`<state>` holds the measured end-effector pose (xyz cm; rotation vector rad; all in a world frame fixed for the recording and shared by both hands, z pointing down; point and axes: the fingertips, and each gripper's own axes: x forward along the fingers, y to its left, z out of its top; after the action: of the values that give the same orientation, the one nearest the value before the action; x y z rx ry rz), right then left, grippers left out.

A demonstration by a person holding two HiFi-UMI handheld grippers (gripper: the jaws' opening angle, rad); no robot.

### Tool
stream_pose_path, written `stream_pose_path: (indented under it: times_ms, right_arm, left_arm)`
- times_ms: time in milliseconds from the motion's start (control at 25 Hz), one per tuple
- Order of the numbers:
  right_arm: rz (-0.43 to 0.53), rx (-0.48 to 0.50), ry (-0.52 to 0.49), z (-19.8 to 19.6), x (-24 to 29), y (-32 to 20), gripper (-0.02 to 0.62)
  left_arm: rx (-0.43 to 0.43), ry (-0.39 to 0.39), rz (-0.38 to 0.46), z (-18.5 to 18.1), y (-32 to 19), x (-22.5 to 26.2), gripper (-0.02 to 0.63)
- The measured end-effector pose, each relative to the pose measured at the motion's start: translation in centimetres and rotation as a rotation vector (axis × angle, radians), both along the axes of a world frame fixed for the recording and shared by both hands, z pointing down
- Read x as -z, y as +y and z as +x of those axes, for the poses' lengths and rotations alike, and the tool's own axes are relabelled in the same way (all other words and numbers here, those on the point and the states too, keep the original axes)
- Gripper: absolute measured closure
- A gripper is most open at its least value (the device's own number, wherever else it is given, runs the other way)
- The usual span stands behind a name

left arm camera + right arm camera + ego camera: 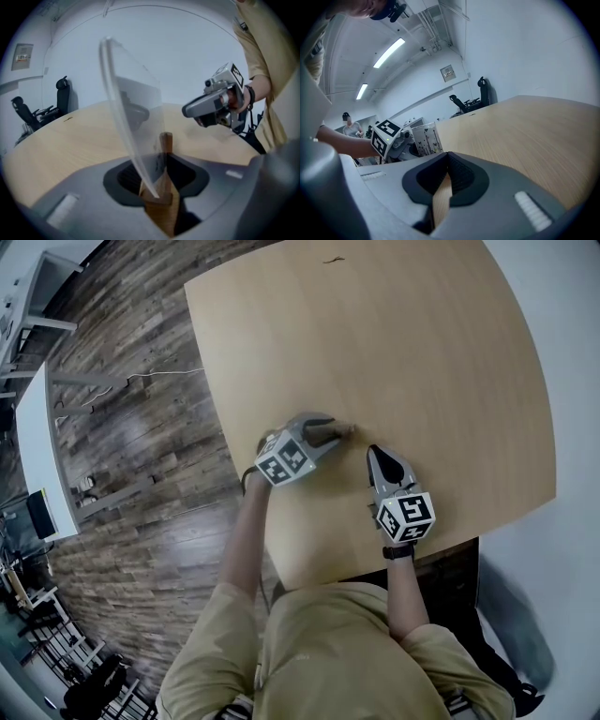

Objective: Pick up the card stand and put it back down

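The card stand is a small wooden base with a clear plastic sheet rising from it. My left gripper is shut on the wooden base, and the sheet leans up and to the left above the jaws. In the head view the left gripper sits low over the wooden table, the base's end poking out. Whether the base touches the table I cannot tell. My right gripper is shut and empty, a short way to the right. In the right gripper view the sheet shows beside the left gripper's marker cube.
The table's near edge lies just below both grippers, its left edge close to the left hand. A small dark mark lies at the far side. Wood floor and a white desk are at left. Office chairs stand beyond.
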<state>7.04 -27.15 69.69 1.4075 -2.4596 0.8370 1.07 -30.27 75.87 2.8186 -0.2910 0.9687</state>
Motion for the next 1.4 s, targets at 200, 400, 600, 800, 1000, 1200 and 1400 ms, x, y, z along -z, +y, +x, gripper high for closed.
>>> stream_pose_path:
  times_ms: [200, 400, 600, 800, 1000, 1200, 1400]
  right_arm:
    - [-0.001, -0.024, -0.001, 0.6, 0.3, 1.0, 0.591]
    - [0.014, -0.023, 0.013, 0.1, 1.9, 1.9, 0.591]
    - [0.045, -0.011, 0.052, -1.3, 3.5, 3.6, 0.591]
    - [0.08, -0.01, 0.065, -2.7, 6.0, 5.8, 0.591]
    - [0.153, -0.016, 0.077, -4.0, 10.5, 6.2, 0.591]
    - [0.23, -0.021, 0.082, -5.5, 14.5, 8.0, 0.591]
    - [0.291, -0.027, 0.092, -7.3, 18.0, 9.4, 0.591]
  left_arm:
    - [0.011, -0.042, -0.005, 0.1, 0.9, -0.3, 0.517]
    - [0.098, -0.043, -0.05, -0.3, 2.1, 0.0, 0.523]
    - [0.193, 0.002, -0.095, -0.8, 5.2, 2.2, 0.523]
    - [0.293, 0.081, -0.085, -2.0, 7.4, 6.4, 0.523]
    - [0.33, 0.133, -0.019, -3.3, 8.9, 11.6, 0.523]
    - [0.412, 0.174, 0.041, -5.2, 11.4, 15.8, 0.523]
    - [0.569, 0.24, 0.084, -9.5, 12.1, 20.2, 0.523]
